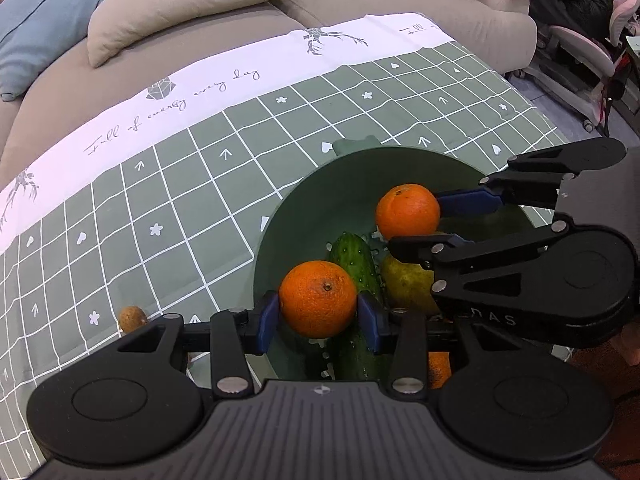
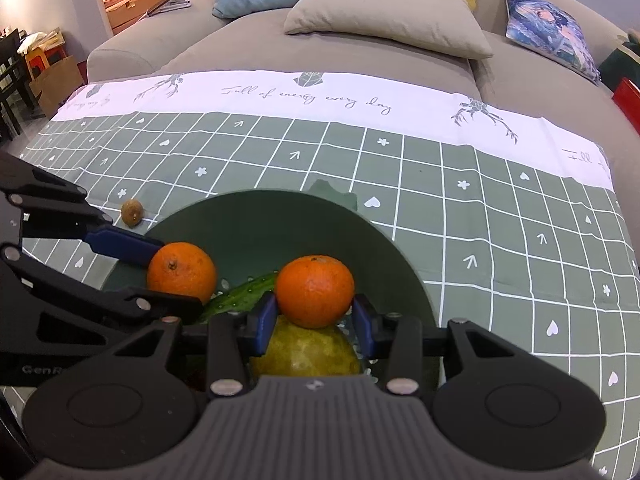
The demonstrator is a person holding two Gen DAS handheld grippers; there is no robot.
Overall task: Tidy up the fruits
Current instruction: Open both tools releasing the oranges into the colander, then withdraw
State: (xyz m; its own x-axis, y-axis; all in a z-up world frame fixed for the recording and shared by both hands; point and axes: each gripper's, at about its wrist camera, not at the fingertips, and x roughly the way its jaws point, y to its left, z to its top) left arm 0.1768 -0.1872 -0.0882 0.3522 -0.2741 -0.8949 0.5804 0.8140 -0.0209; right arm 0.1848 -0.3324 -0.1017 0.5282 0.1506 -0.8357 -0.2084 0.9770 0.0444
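Observation:
My left gripper [image 1: 318, 314] is shut on an orange [image 1: 318, 298] and holds it over the near side of a green colander bowl [image 1: 288, 216]. My right gripper [image 2: 314, 316] is shut on a second orange [image 2: 315, 291], also over the bowl [image 2: 256, 216]. Each gripper shows in the other view: the right one [image 1: 444, 220] with its orange [image 1: 407, 211], the left one [image 2: 160, 272] with its orange [image 2: 181, 272]. In the bowl lie a cucumber [image 1: 356, 264], a yellow-green pear [image 1: 406, 286] and another orange [image 1: 439, 368], mostly hidden.
The bowl sits on a green checked cloth [image 2: 480, 208] spread over a grey sofa. A small brown fruit [image 2: 131, 212] lies on the cloth left of the bowl; it also shows in the left wrist view [image 1: 133, 319]. Cushions [image 2: 384, 16] lie behind.

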